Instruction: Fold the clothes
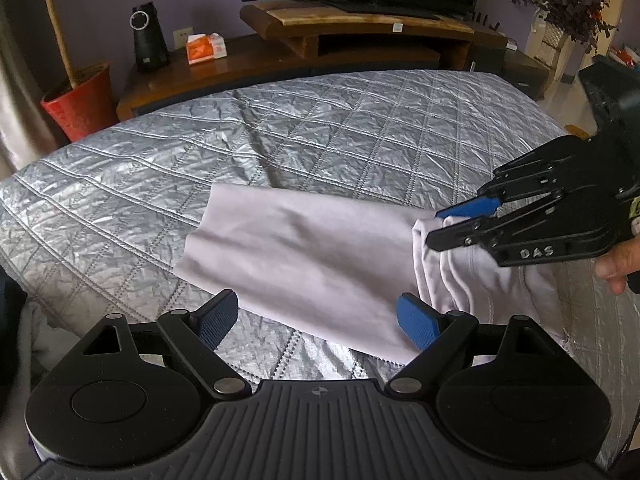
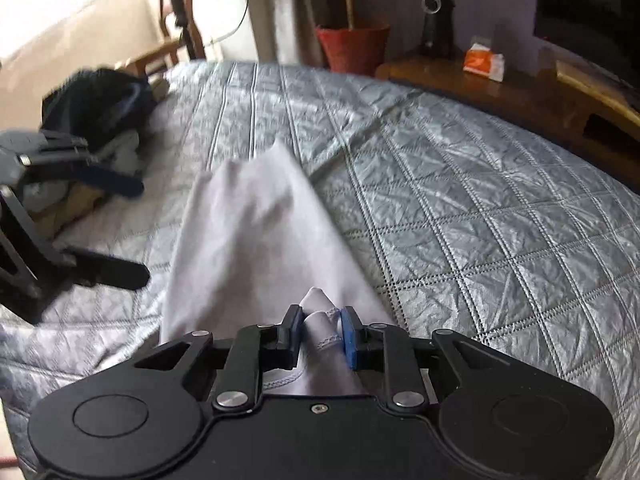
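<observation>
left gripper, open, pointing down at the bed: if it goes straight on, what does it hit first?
Most likely the pale folded garment, near its closer edge. The left gripper is open and empty, and the cloth fills the line between its fingers. Depth is unclear; slightly short, it meets the quilted bedspread.

"DAS" on right claw [image 1: 440, 226] (hand-lettered)

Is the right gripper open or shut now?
Shut on the white garment: the right gripper has bunched hem fabric pressed between both pads.
</observation>
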Demonstrator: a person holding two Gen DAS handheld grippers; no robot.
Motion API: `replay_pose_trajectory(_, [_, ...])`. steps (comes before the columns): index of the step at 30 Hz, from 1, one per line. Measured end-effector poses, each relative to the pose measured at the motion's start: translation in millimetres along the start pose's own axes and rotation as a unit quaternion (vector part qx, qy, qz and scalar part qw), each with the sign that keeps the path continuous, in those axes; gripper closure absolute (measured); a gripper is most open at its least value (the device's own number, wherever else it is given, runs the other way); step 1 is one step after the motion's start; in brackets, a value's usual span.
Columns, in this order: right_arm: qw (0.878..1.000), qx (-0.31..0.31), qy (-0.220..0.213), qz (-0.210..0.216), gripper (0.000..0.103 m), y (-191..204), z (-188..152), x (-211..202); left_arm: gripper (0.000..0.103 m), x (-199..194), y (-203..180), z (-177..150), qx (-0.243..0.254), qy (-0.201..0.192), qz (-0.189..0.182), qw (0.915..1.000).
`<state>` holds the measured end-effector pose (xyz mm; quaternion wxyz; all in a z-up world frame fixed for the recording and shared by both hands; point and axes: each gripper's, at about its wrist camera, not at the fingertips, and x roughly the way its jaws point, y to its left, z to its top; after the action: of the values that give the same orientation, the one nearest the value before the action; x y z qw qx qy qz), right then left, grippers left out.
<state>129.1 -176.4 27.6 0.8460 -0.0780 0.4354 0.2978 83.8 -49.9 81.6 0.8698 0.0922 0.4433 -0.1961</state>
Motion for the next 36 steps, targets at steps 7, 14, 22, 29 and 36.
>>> replay_pose_trajectory(7, [0.998, 0.018, -0.026, -0.051, 0.077, -5.6, -3.8, -2.2, 0.013, 0.9, -3.3, 0.1, 0.002, 0.000, -0.001, 1.0000])
replay_pose_trajectory(14, [0.978, 0.134, -0.123, -0.103, 0.049, -12.3, -19.1, -40.3, 0.013, -3.0, -1.3, 3.3, -0.017, -0.014, -0.005, 0.9997])
replay_pose_trajectory(22, [0.950, 0.236, -0.142, -0.146, 0.101, 28.4, -91.2, -63.3, 0.013, -13.0, -30.8, 1.0, -0.007, -0.046, -0.059, 0.9972])
replay_pose_trajectory(29, [0.957, 0.237, -0.103, -0.129, 0.099, 33.0, -105.2, -34.3, 0.013, 7.5, -69.5, -7.7, 0.043, -0.025, -0.065, 0.9966])
replay_pose_trajectory(36, [0.932, 0.296, -0.180, -0.104, 0.073, 23.5, -115.6, -64.3, 0.013, 40.9, -66.7, -13.0, 0.022, 0.015, -0.048, 0.9985])
